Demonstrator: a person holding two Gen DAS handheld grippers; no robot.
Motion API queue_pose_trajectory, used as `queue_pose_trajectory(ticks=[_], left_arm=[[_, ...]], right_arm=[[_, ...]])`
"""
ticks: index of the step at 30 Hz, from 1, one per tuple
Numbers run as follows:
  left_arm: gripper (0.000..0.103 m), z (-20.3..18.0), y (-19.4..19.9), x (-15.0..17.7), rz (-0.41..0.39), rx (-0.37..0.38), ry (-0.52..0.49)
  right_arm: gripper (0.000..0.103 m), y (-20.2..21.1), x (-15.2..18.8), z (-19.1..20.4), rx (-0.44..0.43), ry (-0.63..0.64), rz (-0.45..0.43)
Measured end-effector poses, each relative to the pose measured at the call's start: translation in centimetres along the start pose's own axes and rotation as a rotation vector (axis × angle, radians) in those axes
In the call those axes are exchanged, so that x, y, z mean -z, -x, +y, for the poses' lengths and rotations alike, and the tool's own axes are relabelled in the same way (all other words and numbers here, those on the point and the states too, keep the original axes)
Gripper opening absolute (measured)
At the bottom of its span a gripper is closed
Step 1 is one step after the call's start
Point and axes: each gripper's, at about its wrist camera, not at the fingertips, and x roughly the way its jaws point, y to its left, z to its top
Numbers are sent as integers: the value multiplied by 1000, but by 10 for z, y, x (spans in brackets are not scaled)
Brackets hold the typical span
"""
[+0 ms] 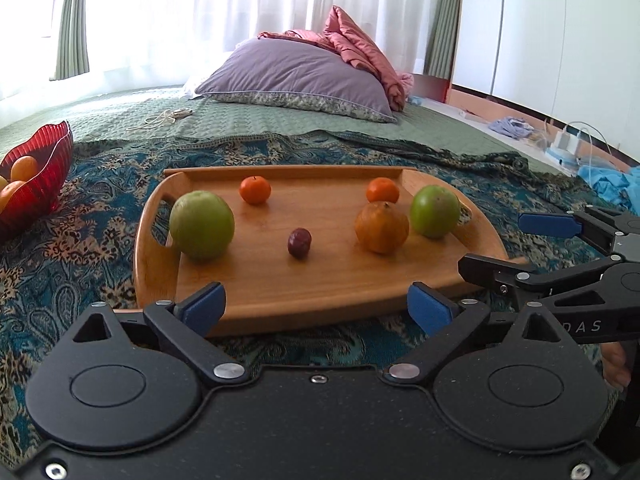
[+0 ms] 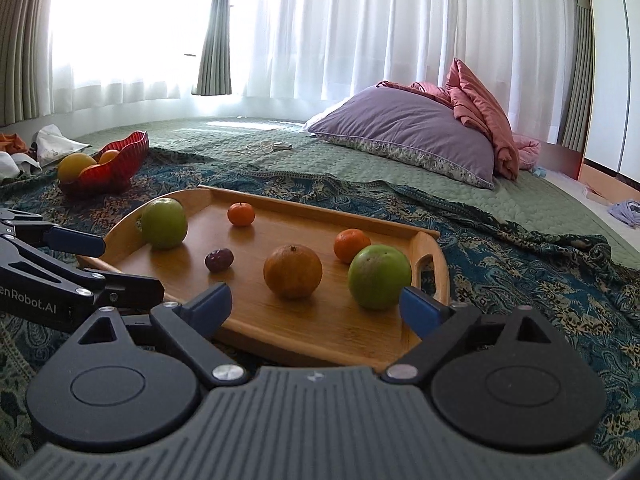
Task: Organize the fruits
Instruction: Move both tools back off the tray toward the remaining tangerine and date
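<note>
A wooden tray (image 1: 280, 292) (image 2: 304, 336) lies on the patterned cloth. On it are two green apples (image 1: 202, 225) (image 1: 435, 211) (image 2: 164, 223) (image 2: 379, 277), a large orange (image 1: 382, 227) (image 2: 293, 271), two small tangerines (image 1: 255, 189) (image 1: 383, 191) (image 2: 241, 214) (image 2: 351, 245) and a dark plum (image 1: 299, 242) (image 2: 219, 259). My left gripper (image 1: 316, 308) is open and empty at the tray's near edge. My right gripper (image 2: 316, 306) is open and empty at the tray's near right corner, its right finger just in front of an apple. Each gripper shows in the other's view (image 1: 560, 248) (image 2: 80, 264).
A red glass bowl (image 1: 40, 184) (image 2: 120, 160) holding orange and yellow fruit stands on the cloth left of the tray. A purple pillow (image 1: 296, 76) (image 2: 408, 136) and pink quilt (image 1: 360, 48) lie at the back. Clothes and cables lie at the right (image 1: 608, 184).
</note>
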Motion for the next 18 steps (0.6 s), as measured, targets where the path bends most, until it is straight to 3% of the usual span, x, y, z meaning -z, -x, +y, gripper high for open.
queue_pose_trajectory(ticks=[9,18], left_arm=[[99,-6,9,23,30,22,-31],[101,-10,13,36,48,26,-44]], right_arm=[[98,15,22,10,-3,58,14],[93,20,40,18,-70,80,67]])
